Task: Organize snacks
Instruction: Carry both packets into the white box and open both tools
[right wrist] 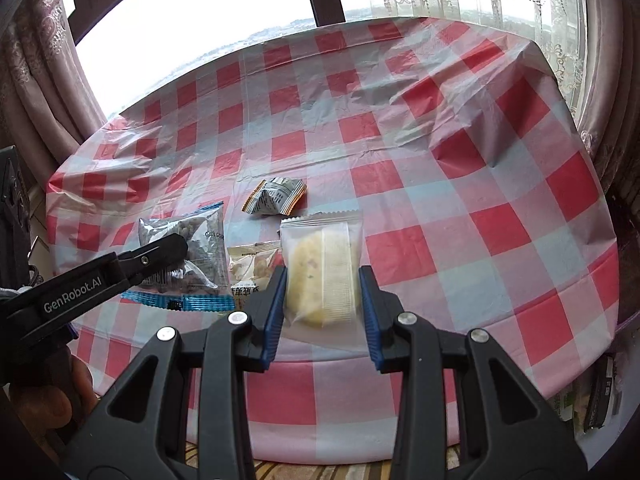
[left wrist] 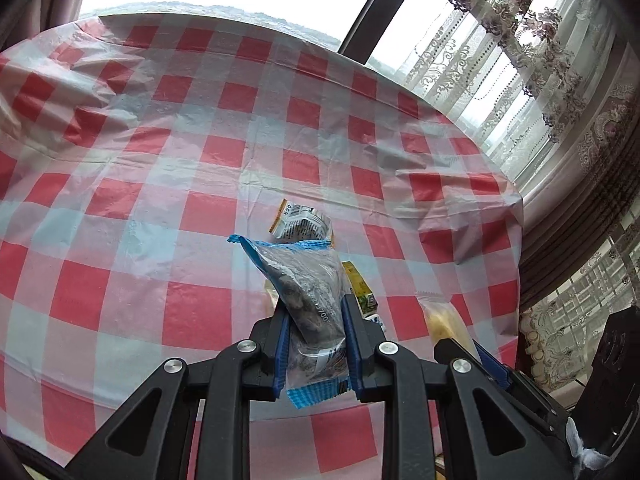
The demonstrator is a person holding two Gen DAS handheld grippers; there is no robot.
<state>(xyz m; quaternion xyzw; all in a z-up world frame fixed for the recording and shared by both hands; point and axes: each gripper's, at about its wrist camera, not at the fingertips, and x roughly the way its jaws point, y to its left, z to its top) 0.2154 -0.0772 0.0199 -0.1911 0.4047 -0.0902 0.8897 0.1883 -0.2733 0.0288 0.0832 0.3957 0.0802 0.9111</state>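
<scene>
The left gripper [left wrist: 316,344] clamps a clear, blue-edged plastic packet of dark snacks [left wrist: 308,300] between its blue pads, the packet jutting toward twelve o'clock; the right gripper [right wrist: 324,304] pinches a frosted clear packet holding a pale yellow cake [right wrist: 322,276], lifted above the red-and-white checked plastic tablecloth [right wrist: 440,208]; a crumpled white, orange-edged packet [right wrist: 274,196] lies on the cloth at about eleven o'clock of the cake, and a beige printed packet [right wrist: 250,266] lies at nine o'clock.
</scene>
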